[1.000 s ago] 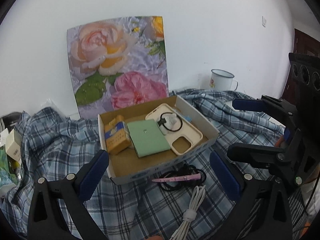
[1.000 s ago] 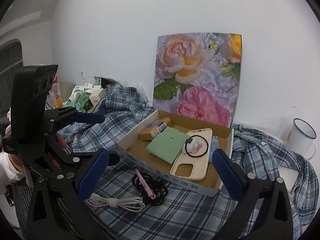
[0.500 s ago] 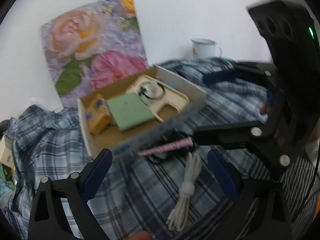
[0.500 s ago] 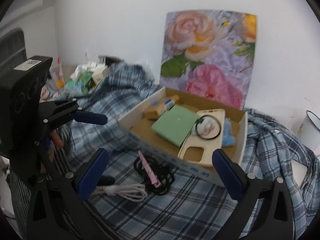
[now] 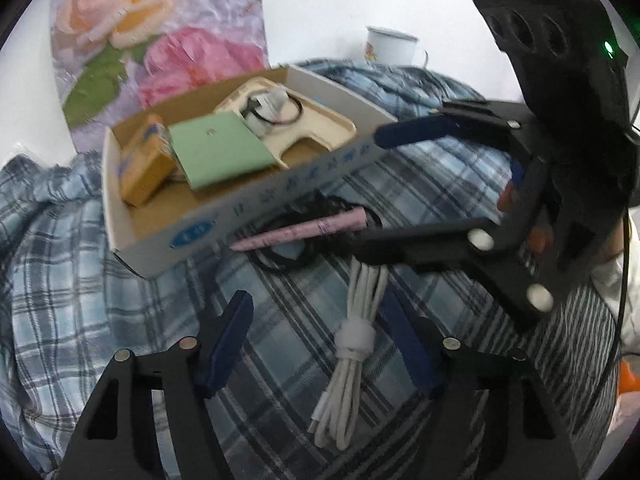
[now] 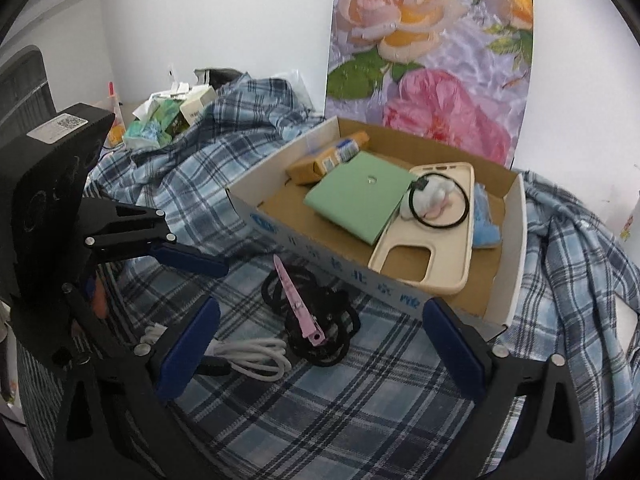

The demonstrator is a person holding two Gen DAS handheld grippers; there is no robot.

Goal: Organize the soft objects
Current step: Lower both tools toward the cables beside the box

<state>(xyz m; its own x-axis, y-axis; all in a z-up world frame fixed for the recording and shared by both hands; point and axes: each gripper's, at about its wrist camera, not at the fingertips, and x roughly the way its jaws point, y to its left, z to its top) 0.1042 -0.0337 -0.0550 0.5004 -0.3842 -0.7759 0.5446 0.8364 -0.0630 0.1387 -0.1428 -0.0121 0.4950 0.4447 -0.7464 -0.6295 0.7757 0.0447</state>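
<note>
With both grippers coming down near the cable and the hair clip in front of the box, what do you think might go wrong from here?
1. The left gripper, fingers closing around the white cable bundle, may pinch the plaid cloth too.
2. The right gripper crosses just ahead of the left; they may collide.
3. The pink hair clip lies on the black hair ties, so lifting one could drag the other, or bump the cardboard box.

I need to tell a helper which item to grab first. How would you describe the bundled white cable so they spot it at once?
Start at the cardboard box on the plaid cloth. Just in front of it lie black hair ties under a pink clip. The white cable lies nearest you: a coil strapped at its middle, the only white thing there.
</note>
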